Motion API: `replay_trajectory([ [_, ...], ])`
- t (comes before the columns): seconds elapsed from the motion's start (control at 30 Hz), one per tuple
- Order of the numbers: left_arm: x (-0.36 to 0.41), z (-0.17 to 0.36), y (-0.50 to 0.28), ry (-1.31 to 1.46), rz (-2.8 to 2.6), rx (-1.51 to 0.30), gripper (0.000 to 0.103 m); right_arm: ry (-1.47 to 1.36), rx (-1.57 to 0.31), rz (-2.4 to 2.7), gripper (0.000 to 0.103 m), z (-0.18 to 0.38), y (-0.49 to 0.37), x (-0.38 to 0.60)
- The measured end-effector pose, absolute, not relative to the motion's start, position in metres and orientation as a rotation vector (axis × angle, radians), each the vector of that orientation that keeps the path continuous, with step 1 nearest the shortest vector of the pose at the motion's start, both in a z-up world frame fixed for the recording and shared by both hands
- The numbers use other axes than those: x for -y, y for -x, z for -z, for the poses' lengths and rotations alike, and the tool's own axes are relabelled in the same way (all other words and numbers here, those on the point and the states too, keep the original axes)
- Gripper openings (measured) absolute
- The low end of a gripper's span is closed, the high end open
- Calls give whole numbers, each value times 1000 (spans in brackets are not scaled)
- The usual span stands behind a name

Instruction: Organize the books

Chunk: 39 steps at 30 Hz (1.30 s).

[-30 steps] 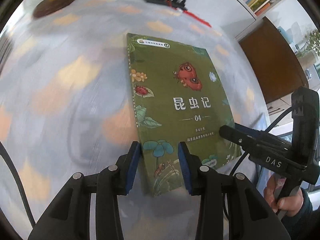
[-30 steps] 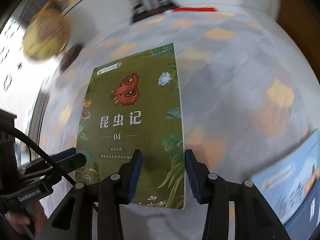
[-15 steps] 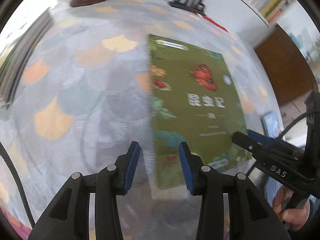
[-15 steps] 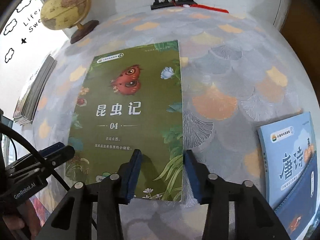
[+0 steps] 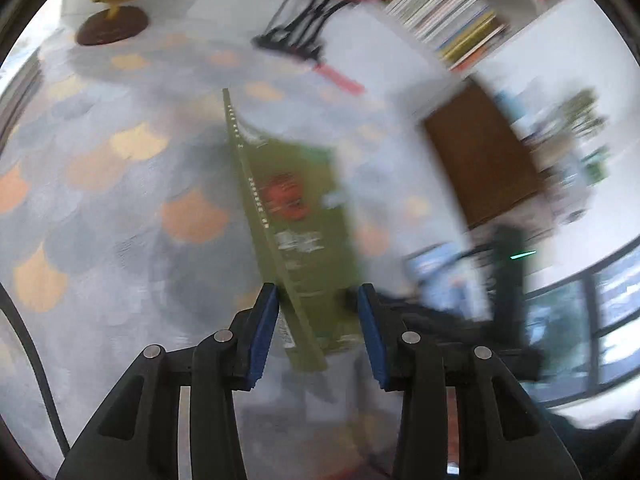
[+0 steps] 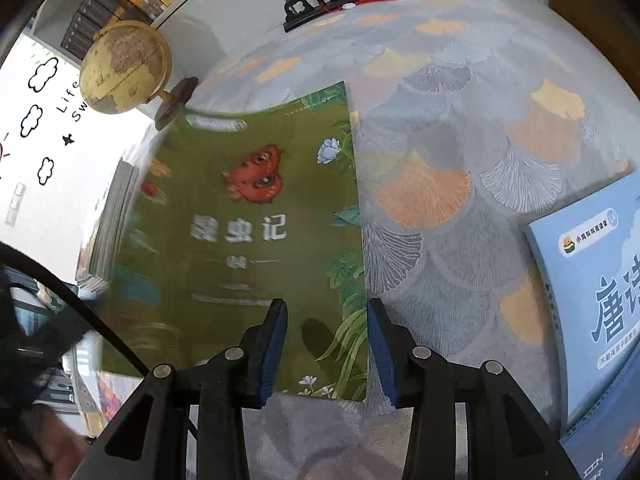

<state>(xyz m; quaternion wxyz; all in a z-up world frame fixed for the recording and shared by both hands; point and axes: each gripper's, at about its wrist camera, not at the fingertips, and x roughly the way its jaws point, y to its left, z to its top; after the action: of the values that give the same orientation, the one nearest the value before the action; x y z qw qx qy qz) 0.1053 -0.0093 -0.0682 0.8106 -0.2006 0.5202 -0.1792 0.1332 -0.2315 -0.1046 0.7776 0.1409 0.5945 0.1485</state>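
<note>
Green book (image 5: 304,240) stands tilted (spine up) between both grippers' parted jaws; grip unclear.

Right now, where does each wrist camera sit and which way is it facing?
Left wrist: behind the left claw, tilted down at the green insect-cover book, its spine edge raised between the open pads.
Right wrist: behind the right claw, looking down on that book's cover; blue-white paperback at right.
Shared: green book, yellow desk globe, ginkgo-print tablecloth.

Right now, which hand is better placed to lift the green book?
Left, probably: the green book stands tilted between the fingers of the left gripper; the right gripper only straddles its lower edge.
</note>
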Motion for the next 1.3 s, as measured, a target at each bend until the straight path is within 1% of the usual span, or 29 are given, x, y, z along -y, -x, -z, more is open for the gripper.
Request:
replay_trajectory([
  [0.03, 10, 75, -108, 404, 355, -1116, 35, -305, -1285, -323, 41, 104, -132, 232],
  [0.1, 9, 93, -114, 420, 332, -1159, 26, -307, -1287, -324, 41, 104, -131, 232],
  [0.17, 13, 108, -119, 440, 319, -1215, 26, -309, -1294, -325, 42, 102, -130, 231],
  [0.3, 21, 114, -122, 538, 378, -1231, 26, -341, -1315, -336, 43, 99, -134, 230],
  [0.43, 3, 112, -126, 839, 485, -1215, 27, -405, -1336, -357, 43, 97, -139, 242],
  [0.47, -1, 111, -128, 909, 500, -1211, 27, -447, -1345, -370, 47, 97, -141, 248],
  [0.5, -4, 110, -131, 969, 519, -1203, 27, -496, -1346, -380, 56, 98, -141, 253],
  [0.53, -5, 110, -132, 1011, 537, -1199, 27, -549, -1343, -380, 58, 99, -142, 260],
  [0.67, -5, 117, -135, 1210, 577, -1208, 27, -742, -1340, -443, 60, 107, -142, 278],
  [0.77, -3, 122, -136, 1255, 586, -1226, 27, -955, -1322, -532, 59, 120, -141, 281],
  [0.8, -1, 123, -135, 1242, 581, -1240, 27, -984, -1312, -556, 47, 122, -142, 279],
  [0.83, -2, 124, -135, 1223, 575, -1249, 26, -992, -1300, -574, 40, 121, -143, 275],
  [0.9, -1, 121, -133, 1111, 540, -1273, 26, -930, -1289, -564, 33, 115, -145, 270],
  [0.97, 7, 111, -133, 893, 488, -1290, 26, -789, -1282, -545, 29, 107, -145, 260],
  [1.03, 25, 102, -130, 630, 451, -1294, 27, -647, -1269, -531, 28, 98, -143, 248],
  [1.1, 40, 95, -124, 473, 438, -1285, 27, -457, -1262, -505, 28, 92, -141, 231],
  [1.2, 61, 87, -113, 267, 405, -1252, 27, -179, -1232, -469, 28, 85, -133, 205],
  [1.27, 69, 84, -105, 183, 386, -1228, 26, -1, -1188, -443, 28, 80, -124, 187],
  [1.3, 69, 82, -103, 175, 379, -1219, 27, 44, -1175, -443, 28, 79, -120, 181],
])
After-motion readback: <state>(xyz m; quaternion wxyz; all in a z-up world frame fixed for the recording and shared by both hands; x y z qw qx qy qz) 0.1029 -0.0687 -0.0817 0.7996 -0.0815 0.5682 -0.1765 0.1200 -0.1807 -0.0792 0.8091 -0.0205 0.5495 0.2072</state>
